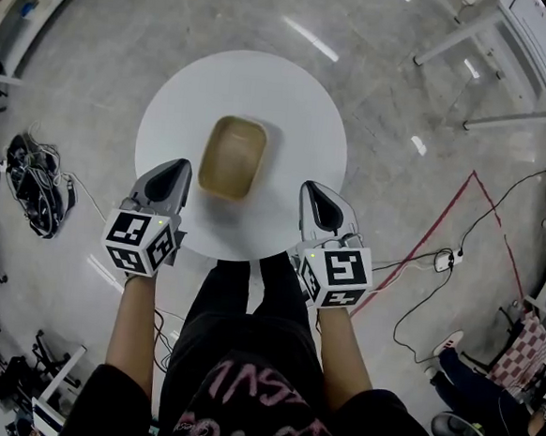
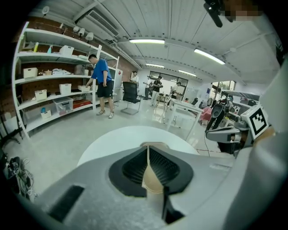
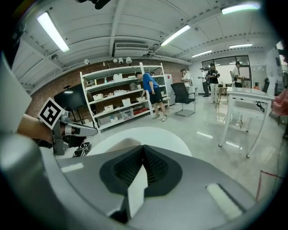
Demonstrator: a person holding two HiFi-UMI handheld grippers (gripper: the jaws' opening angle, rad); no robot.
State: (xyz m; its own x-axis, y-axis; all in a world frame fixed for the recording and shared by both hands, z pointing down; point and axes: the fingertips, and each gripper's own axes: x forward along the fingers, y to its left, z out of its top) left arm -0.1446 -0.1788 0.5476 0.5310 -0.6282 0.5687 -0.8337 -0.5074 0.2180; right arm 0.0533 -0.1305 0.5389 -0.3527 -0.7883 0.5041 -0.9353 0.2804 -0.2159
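Observation:
A tan rectangular tub (image 1: 233,157) sits empty near the middle of a round white table (image 1: 292,101). My left gripper (image 1: 176,169) hovers over the table's near left edge, just left of the tub, jaws together on nothing. My right gripper (image 1: 315,189) hangs over the near right edge, right of the tub, also shut and empty. In the left gripper view the left gripper (image 2: 148,147) points across the table (image 2: 112,141), and the tub's rim (image 2: 155,145) peeks above the jaws. In the right gripper view the right gripper (image 3: 143,147) shows the tub (image 3: 119,144) to its left.
A bundle of cables (image 1: 36,184) lies on the floor to the left. A white table (image 1: 535,54) stands at the upper right, with red floor tape (image 1: 442,226) and a power strip (image 1: 444,262) nearby. Shelving (image 2: 54,81) and a person in blue (image 2: 102,83) stand farther off.

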